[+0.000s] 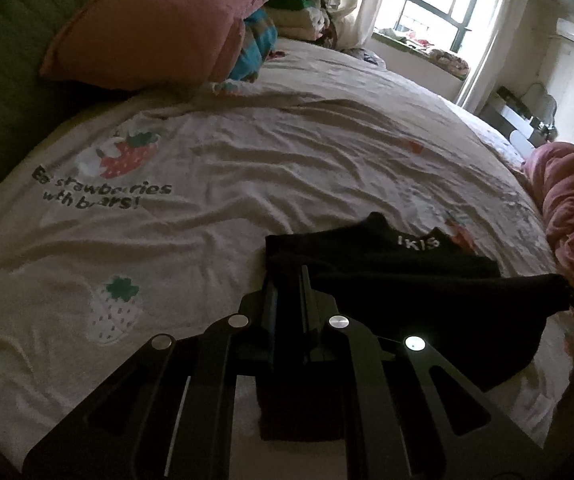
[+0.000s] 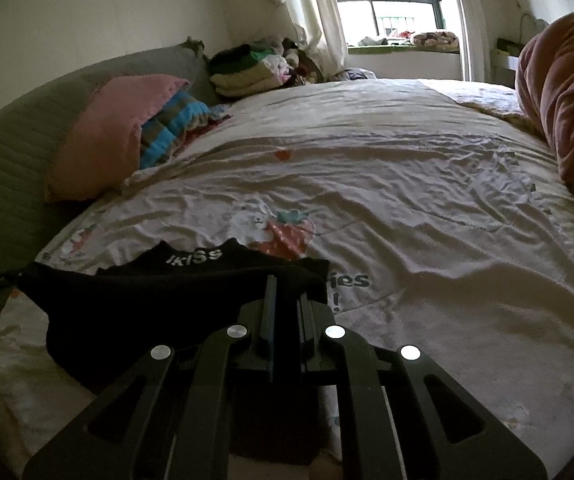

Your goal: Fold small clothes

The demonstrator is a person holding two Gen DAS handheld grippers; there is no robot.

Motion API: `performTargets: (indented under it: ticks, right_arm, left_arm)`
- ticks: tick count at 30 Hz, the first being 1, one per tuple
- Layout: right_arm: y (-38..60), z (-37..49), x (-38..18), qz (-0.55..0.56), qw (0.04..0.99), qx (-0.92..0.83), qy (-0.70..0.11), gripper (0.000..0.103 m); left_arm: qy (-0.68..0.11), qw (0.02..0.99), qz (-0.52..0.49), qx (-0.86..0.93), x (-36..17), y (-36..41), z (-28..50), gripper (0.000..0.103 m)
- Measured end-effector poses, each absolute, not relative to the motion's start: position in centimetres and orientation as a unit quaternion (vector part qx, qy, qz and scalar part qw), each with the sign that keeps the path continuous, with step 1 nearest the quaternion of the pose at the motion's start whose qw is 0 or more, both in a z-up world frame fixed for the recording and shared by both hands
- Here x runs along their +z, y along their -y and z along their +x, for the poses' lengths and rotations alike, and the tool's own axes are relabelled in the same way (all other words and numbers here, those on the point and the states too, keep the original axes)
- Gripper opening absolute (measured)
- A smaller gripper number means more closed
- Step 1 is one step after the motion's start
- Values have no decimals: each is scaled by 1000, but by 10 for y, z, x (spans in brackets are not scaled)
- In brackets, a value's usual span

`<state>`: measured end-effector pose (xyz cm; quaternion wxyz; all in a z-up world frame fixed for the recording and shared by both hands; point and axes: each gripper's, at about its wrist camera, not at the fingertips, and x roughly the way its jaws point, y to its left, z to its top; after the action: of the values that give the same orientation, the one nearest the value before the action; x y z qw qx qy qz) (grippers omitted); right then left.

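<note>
A small black garment (image 1: 407, 280) with white lettering on its waistband hangs stretched between both grippers just above the strawberry-print bed sheet (image 1: 247, 184). My left gripper (image 1: 289, 270) is shut on the garment's left corner. In the right wrist view the same black garment (image 2: 147, 300) spreads to the left, and my right gripper (image 2: 287, 280) is shut on its right corner. The other gripper's dark fingers show at the far edge of each view, holding the opposite corner.
A pink pillow (image 1: 159, 24) and a blue striped cloth (image 1: 259, 40) lie at the head of the bed. Folded clothes (image 2: 247, 68) are piled near the window. A pink blanket (image 2: 567, 112) is bunched along the bed's right side.
</note>
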<state>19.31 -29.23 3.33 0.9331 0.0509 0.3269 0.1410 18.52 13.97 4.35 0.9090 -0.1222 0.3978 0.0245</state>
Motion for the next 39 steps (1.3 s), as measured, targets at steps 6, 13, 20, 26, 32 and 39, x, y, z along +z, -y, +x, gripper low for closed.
performTargets:
  ticks: [6,13,20,26,32,39]
  right_arm:
    - [286,205,24,40,931,136,-335,8]
    - [283,199,20,24,937,122,-326,46]
    - [274,175,21,-2,938,143,-315,38]
    - [247,154,4,-41,920,185,-342,24]
    - [227,157,-22,-74,903,189,-379,21]
    - [220,184,-48,-86,887,160,-425,20]
  left_arm:
    - [-404,906,-124,34,31,-142,195,7]
    - [-376,916,-125,62,33,-143,185,20]
    - [-373,922,-99,37,26,-122,171,21]
    - [-411,910,-63,6,-2,-98,169,5]
    - [-432,900,-49,-1,-25,-88,174,5]
    - [-443,896,-31,1,-37,-82,188,5]
